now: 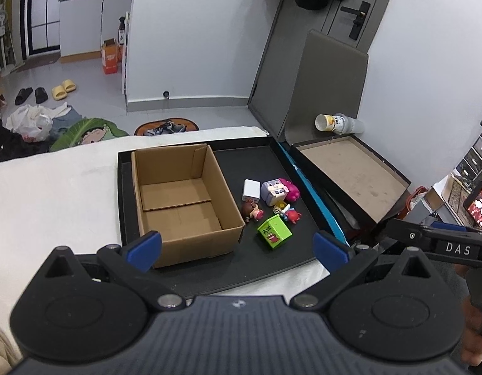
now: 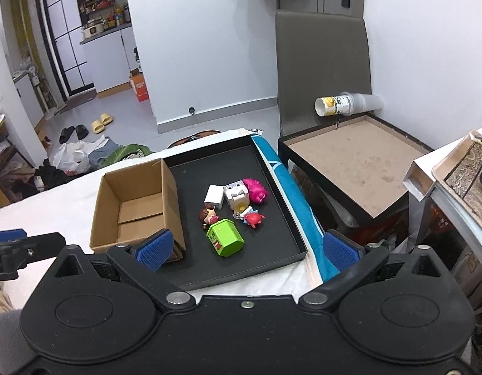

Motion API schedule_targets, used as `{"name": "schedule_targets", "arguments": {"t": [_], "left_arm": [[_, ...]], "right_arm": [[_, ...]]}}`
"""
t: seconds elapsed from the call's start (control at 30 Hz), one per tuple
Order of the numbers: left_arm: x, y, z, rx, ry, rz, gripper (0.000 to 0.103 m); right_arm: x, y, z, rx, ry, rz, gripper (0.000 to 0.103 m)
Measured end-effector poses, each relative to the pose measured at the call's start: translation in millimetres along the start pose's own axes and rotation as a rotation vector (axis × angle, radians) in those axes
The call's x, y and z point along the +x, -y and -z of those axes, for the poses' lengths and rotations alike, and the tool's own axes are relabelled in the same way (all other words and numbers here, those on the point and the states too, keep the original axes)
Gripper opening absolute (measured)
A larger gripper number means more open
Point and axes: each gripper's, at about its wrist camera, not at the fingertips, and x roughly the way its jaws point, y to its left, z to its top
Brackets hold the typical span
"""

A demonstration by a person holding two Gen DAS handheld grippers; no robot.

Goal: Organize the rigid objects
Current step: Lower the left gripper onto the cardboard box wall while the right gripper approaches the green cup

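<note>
toys (image 2: 233, 206) beside cardboard box (image 1: 181, 200)

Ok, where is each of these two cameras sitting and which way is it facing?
Left wrist: on the left gripper, looking forward and down at the cardboard box; open blue-padded jaws show, plus the right gripper's arm at right.
Right wrist: on the right gripper, over the tray's near edge; open jaws show.
Shared: box, tray, green cube, toys.

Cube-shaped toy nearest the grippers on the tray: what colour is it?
Bright green cube toy, with a red-and-dark cartoon print on one face; clearest in the right wrist view.
</note>
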Motion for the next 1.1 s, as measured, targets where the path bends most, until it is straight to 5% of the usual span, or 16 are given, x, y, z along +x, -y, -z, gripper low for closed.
{"name": "schedule_targets", "arguments": {"t": [1.1], "left_arm": [[98,-78,-15,-0.159,-0.156,-0.076,0.100]], "right_arm": [[115,9,-10,0.062,-0.201,-0.036,0.103]]}}
